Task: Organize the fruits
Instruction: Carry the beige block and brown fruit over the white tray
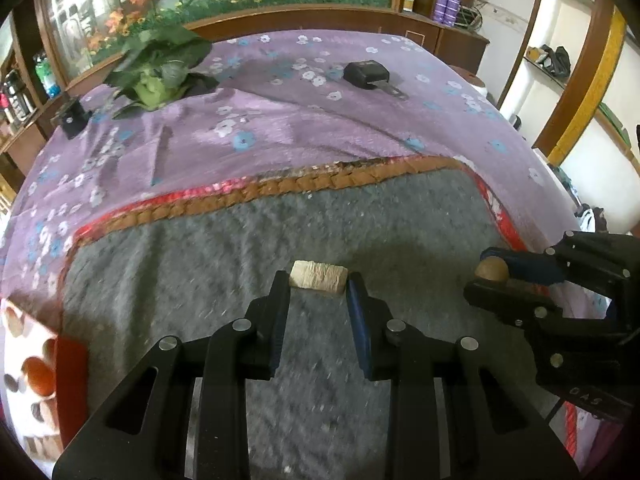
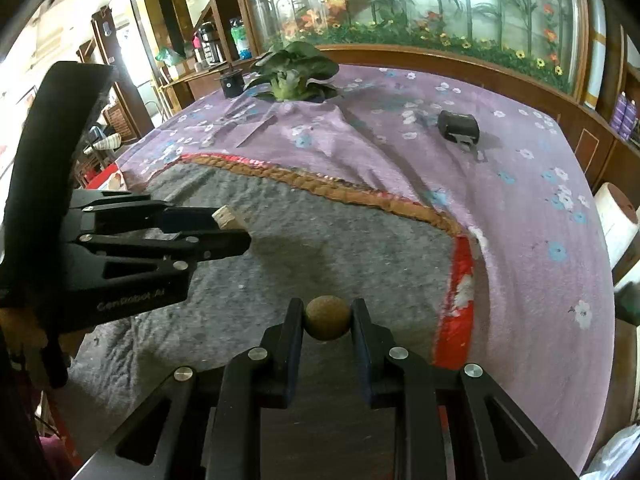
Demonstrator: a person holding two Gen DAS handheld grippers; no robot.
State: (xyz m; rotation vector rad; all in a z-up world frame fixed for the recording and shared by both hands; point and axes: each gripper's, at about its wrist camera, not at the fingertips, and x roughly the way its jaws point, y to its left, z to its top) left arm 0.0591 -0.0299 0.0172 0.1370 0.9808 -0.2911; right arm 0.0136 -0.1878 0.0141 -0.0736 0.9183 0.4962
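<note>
both tongs tilt downward, left tongs [image 1: 318, 282] pinching pale block [image 1: 319, 275].

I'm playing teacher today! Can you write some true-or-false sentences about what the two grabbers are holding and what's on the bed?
1. The right gripper holds a small brown ball. True.
2. The left gripper holds a banana. False: it holds a pale, ridged cylinder.
3. The leafy vegetable lies on the purple flowered sheet. True.
4. The black buckle sits on the grey blanket. False: it lies on the purple flowered sheet.
</note>
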